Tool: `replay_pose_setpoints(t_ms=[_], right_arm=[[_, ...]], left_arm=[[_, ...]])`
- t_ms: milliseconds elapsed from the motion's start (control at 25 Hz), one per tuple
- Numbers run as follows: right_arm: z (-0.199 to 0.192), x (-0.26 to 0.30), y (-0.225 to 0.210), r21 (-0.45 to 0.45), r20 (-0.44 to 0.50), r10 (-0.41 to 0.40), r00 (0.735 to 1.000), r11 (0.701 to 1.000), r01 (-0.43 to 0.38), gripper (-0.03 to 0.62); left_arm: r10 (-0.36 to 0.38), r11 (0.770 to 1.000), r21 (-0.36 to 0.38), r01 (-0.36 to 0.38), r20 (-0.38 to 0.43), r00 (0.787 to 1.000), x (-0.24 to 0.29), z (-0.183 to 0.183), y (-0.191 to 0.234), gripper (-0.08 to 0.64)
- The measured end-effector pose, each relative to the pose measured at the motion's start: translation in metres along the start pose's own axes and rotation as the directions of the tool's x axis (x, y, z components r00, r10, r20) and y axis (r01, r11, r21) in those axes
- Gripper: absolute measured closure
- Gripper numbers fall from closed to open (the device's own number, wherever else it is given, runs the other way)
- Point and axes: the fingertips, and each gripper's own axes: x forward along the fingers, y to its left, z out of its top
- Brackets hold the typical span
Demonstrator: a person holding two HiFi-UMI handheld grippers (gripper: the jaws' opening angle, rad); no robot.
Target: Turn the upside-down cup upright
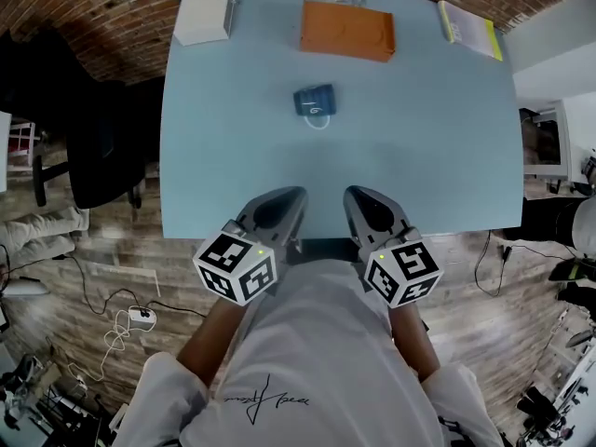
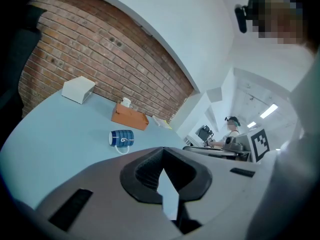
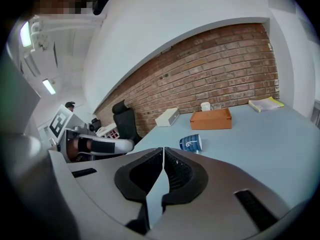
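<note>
Cup (image 1: 315, 101) well beyond right hand-held gripper (image 1: 363, 199)

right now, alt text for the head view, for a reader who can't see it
A blue cup with a white handle rests in the middle of a light blue table, nothing touching it. The left claw and right claw, both shut and empty, hover at the near edge. An orange box and a white box sit at the far side.

Bright, even light; sharp focus; strong fisheye bending and dark corners.
</note>
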Motion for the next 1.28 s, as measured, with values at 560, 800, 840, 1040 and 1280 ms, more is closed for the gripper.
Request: replay_pose_setpoints(t_ms=[560,800,840,1040,1280], right_arm=[[0.016,0.059,-0.044,0.020,-0.061,0.069,0.996,0.997,-0.068,0.569],[0.026,0.082,-0.067,0.014,-0.064,0.107,0.992,0.994,-0.107,0.569],[0.026,0.086,-0.071,0.015,-0.068,0.114,0.991,0.993,-0.114,0.569],[0.023,0.102,-0.085,0.012,-0.087,0.138,0.987,0.990,-0.137,0.569],[0.021,0.116,-0.094,0.040,-0.080,0.139,0.987,0.990,-0.136,0.569]], left_arm=[[0.079,0.993,-0.084,-0.084,-0.058,0.995,0.056,0.008,0.041,0.552],[0.120,0.988,-0.087,-0.126,-0.069,0.990,0.082,0.014,0.054,0.552],[0.134,0.987,-0.084,-0.139,-0.062,0.989,0.085,0.017,0.056,0.552],[0.188,0.977,-0.099,-0.191,-0.040,0.981,0.097,0.021,0.071,0.552],[0.200,0.975,-0.085,-0.205,-0.063,0.978,0.105,0.015,0.080,0.552]])
